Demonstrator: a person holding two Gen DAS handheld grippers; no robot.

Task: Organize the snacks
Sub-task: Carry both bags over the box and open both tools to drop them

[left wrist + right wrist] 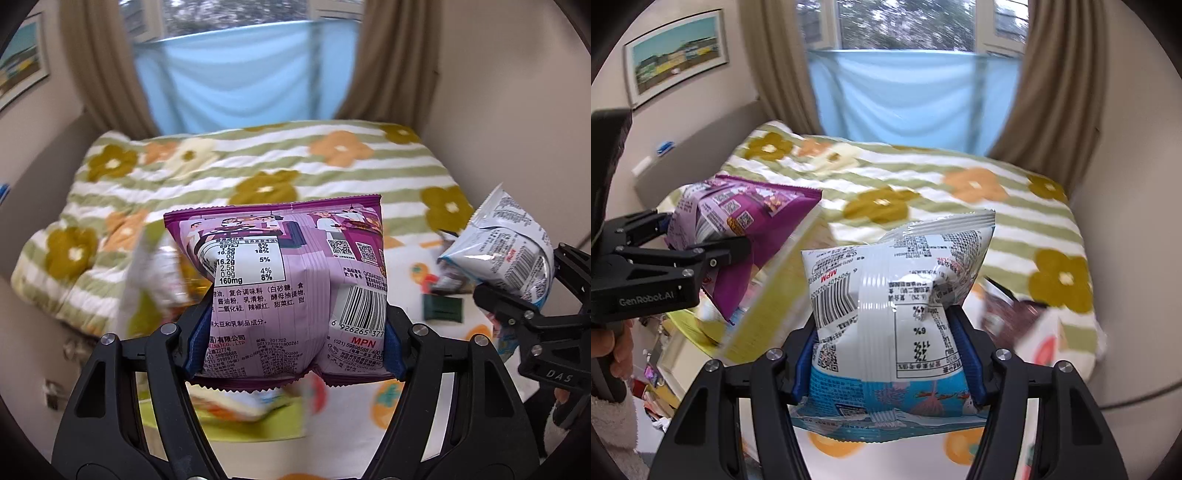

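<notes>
Both packets are up in the air in front of the bed (pixel 258 177), which serves as the landmark here — each hand has one snack lifted clear of the clutter below, presumably so the two can be carried to wherever they are being sorted.

The left gripper (pixel 293 332) has its fingers (pixel 195 339) closed on the lower half of a purple snack bag (pixel 291 273). The blue pads pinch the bag from both sides, and the puffed foil bulges above them, so the grip sits low and the bag stands upright with its printed back facing the camera. It hangs nearer than the bed, over a blurred heap of other packets and a patterned cloth.

The right gripper (pixel 888 354) does the same with a white and blue snack bag (pixel 897 295): fingers (pixel 805 362) pressed into its sides about midway, the packet creased where they bite (the print reads upside down, so this one is held inverted). It too is short of the bed, above the same patterned cloth.

From the right wrist view the purple bag shows off to the left of the bed, tilted in the other gripper. Holding both by the body rather than the seam looks sensible for air-filled bags, though a hard squeeze could crush what is inside. Where they are meant to go is not visible.
</notes>
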